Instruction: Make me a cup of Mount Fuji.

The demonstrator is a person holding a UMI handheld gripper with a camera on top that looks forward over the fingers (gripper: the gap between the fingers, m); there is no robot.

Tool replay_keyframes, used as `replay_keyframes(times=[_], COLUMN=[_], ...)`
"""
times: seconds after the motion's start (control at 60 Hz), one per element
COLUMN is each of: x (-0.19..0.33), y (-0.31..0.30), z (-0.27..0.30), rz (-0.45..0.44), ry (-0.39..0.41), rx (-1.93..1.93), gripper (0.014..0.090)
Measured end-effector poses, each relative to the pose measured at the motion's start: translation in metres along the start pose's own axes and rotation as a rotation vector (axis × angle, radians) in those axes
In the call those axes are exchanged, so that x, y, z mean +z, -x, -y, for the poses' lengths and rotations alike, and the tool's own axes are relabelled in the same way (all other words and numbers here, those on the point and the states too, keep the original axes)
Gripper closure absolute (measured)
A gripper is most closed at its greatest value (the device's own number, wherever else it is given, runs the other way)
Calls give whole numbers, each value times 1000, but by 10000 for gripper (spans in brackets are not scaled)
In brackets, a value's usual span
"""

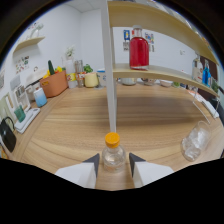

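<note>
A small clear bottle with an orange cap (pixel 113 150) stands upright between my fingers, just above the wooden table (pixel 150 115). My gripper (pixel 113 162) is shut on its body, and both fingertips (pixel 94 162) touch its sides. A clear plastic cup (pixel 195 141) lies on the table, ahead and to the right of the fingers. On a shelf (pixel 165 72) far beyond them stands a large bottle of red liquid (pixel 139 50).
A white post (pixel 110 75) rises right behind the small bottle. At the back left are an orange pot with a cactus (pixel 54 82), a yellow mug (pixel 90 79) and a blue cup (pixel 40 97). A black bag (pixel 7 135) is at the near left. Bowls sit under the shelf.
</note>
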Motion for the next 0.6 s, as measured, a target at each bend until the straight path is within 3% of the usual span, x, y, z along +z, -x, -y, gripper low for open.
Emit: replay_keyframes(times=[0.017, 0.033, 0.067, 0.1, 0.383, 0.517, 0.6], x=[-1, -2, -6, -12, -131, -163, -171], y=[0, 1, 2, 1, -41, -103, -145], z=[-1, -1, 0, 5, 89, 90, 78], rz=[4, 10, 21, 33, 96, 36, -17], ry=[7, 13, 18, 9, -225, -255, -234], rx=[1, 1, -2, -8, -55, -67, -50], gripper=[415, 395, 243, 185, 178, 179, 182])
